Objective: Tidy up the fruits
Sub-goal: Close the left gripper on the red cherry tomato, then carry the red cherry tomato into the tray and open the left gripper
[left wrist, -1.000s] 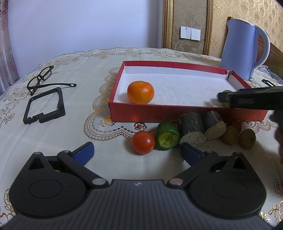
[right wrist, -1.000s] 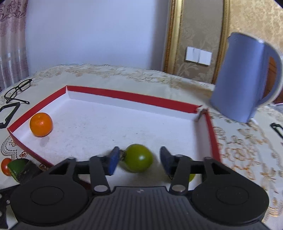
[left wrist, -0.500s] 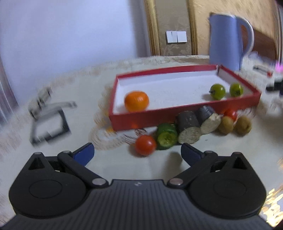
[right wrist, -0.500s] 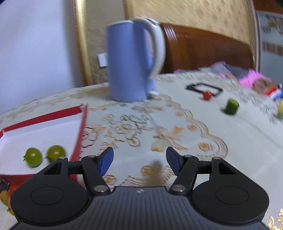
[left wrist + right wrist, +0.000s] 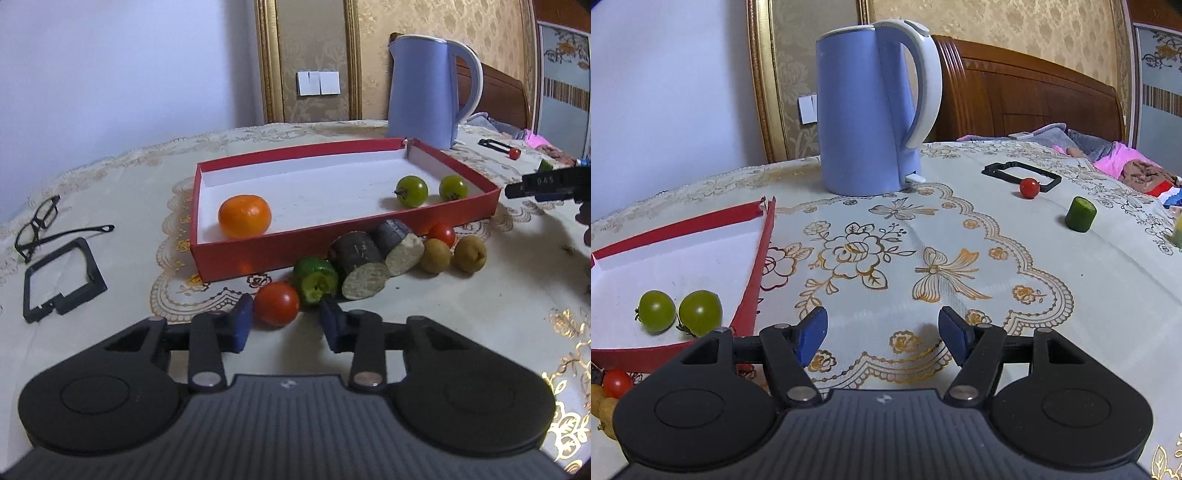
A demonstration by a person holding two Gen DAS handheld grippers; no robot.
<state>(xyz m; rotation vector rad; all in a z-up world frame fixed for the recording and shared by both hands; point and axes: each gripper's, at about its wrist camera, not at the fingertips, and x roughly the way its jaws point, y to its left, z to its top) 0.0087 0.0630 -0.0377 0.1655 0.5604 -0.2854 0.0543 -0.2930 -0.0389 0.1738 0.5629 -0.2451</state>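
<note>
**Spotter:** Where does it stand? Start with the big stuff.

**Me:** The red box (image 5: pixel 258 254) sits mid-worktop (image 5: pixel 960 240) and holds three fruits: the orange (image 5: pixel 244 216) at its left end and two green tomatoes (image 5: pixel 412 190) (image 5: pixel 453 187) side by side at the right end. I'd call that under halfway.

**Spotter:** And outside it?

**Me:** There's a row along the box's front wall. It has two dark cut logs (image 5: pixel 360 264) (image 5: pixel 399 242), a green cut piece (image 5: pixel 316 280), two brown fruits (image 5: pixel 436 255) (image 5: pixel 470 254) and a small red tomato (image 5: pixel 442 233) tucked behind those. Well apart, past the blue kettle (image 5: pixel 864 110), a cherry tomato (image 5: pixel 1029 187) lies by a black frame. A green chunk (image 5: pixel 1080 214) stands nearer the worktop's edge.

**Spotter:** What about your left hand?

**Me:** The left gripper (image 5: pixel 285 325) is on the big red tomato (image 5: pixel 276 303) at the near end of that row. My jaws have just been closing and are now narrow, with the tomato between the tips. One pad looks to be against it and the other seems a touch shy, so I won't call it a firm hold. The tomato rests on the cloth.

**Spotter:** And the right?

**Me:** The right gripper (image 5: pixel 882 332) is over bare cloth just beside the box's right wall. Its jaws have just been opening and stand middling wide, with nothing between them. My guess is the far strays are its job.
</note>
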